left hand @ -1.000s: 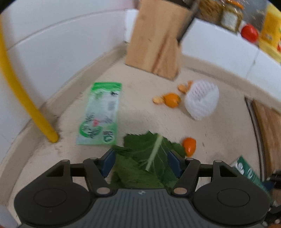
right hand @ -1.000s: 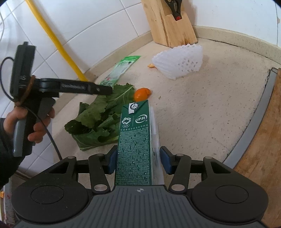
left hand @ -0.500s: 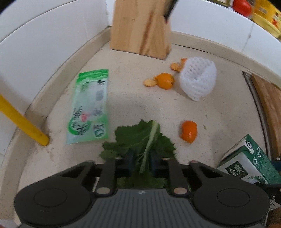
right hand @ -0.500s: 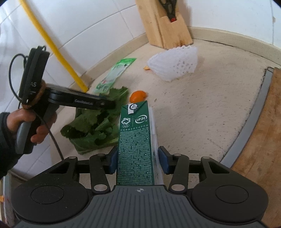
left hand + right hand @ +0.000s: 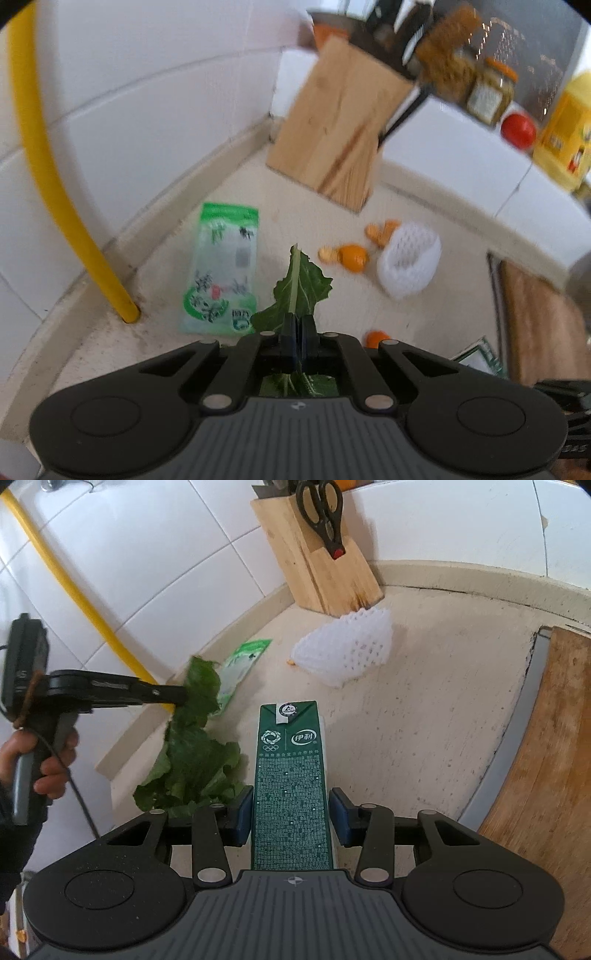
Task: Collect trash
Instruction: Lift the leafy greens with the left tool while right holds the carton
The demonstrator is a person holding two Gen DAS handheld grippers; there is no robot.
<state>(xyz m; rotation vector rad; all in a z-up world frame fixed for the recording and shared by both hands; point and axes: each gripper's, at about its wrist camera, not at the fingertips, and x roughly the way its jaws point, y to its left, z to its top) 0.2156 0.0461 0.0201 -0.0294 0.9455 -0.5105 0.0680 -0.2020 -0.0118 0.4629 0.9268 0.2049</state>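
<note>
Lifting the leaf clear of the worktop is the step in hand for the left tool, whose pads are pressed together on the leaf's pale stalk; from the right-hand camera the bunch hangs down from that tool's tip, its lower leaves near or perhaps touching the worktop edge, I cannot tell which. To do this well, I would judge, the lift should go straight and unhurried so the limp leaves do not tear at the stalk or drag across the green packet lying just to the left. The right tool has the green carton between its blue pads: the left pad touches the carton's side, while on the right a sliver of gap seems to show, so the hold looks light at best. It would be wise to firm that grip before moving the carton. Farther off, the white foam net and orange peel lie near the wooden knife block, untouched and well apart from both tools.
</note>
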